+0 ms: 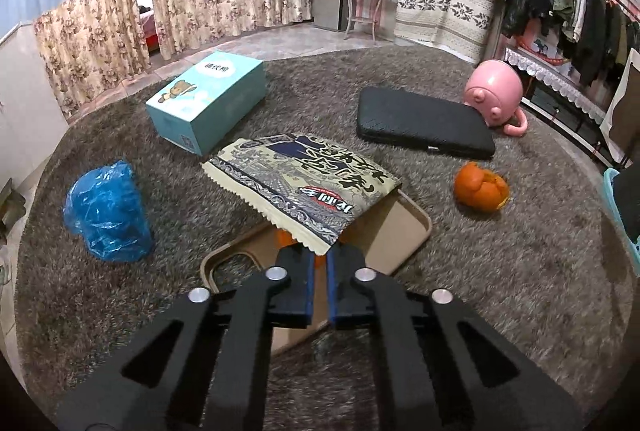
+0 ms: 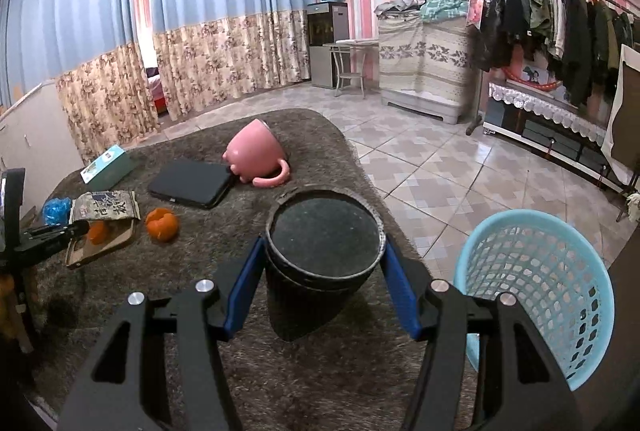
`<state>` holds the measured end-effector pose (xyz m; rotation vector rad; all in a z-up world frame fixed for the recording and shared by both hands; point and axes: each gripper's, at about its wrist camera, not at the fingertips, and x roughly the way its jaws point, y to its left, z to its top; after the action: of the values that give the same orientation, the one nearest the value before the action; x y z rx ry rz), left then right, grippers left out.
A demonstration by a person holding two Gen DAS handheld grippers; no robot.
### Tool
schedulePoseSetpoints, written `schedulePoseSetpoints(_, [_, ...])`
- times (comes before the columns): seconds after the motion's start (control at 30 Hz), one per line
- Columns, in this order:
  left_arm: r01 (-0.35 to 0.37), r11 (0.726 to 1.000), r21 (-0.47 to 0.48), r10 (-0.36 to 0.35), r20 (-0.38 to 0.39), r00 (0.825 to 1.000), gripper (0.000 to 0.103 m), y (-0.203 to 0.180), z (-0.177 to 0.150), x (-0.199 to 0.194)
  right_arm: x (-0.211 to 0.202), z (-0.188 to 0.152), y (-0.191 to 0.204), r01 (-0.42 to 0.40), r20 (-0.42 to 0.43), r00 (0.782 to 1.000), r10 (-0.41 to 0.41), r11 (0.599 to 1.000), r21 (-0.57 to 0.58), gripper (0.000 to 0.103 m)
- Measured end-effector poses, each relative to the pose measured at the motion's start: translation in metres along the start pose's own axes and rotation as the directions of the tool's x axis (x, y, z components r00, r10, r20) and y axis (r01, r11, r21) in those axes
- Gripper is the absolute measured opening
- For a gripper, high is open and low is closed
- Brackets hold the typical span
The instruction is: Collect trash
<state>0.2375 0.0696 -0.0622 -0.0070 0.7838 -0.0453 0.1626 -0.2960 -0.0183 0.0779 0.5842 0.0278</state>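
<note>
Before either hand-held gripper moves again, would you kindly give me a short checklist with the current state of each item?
1. Left hand-held gripper shut on the snack bag: ok, it pinches the bag's serrated edge.
2. Snack bag lifted off the beige tray: cannot tell; it overlaps the tray.
3. Right hand-held gripper around the black cup: ok, blue pads flank its rim.
4. Pads actually pressing the cup: cannot tell.
5. Blue basket beside the table, mouth unobstructed: ok.
6. Other trash remaining: not ok; orange peel and blue plastic bag lie on the carpeted table.
</note>
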Motion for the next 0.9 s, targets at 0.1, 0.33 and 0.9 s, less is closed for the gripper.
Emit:
schedulePoseSetpoints(0.1, [-0.002, 1.0, -0.018, 0.002, 0.018, 1.0, 0.0, 0.0, 0.003, -0.004, -0.002, -0.001, -0.003, -0.003, 0.004, 1.0, 0.003, 1.0, 0.013, 0.059])
schedulePoseSetpoints(0.33, [-0.001, 1.0, -0.013, 0.001, 0.023, 1.0, 0.0, -0.003, 0.007, -0.01, -0.005, -0.004, -0.012, -0.004, 0.01, 1.0, 0.004, 0.999, 0.037, 0.059])
schedulePoseSetpoints(0.9, [-0.026, 0.996, -0.086, 0.024, -0.023, 0.999, 0.09, -0.005, 0.003, 0.007, -0.008, -0.008, -0.028, 0.02, 0.016, 1.0, -0.021, 0.998, 0.064, 0.059])
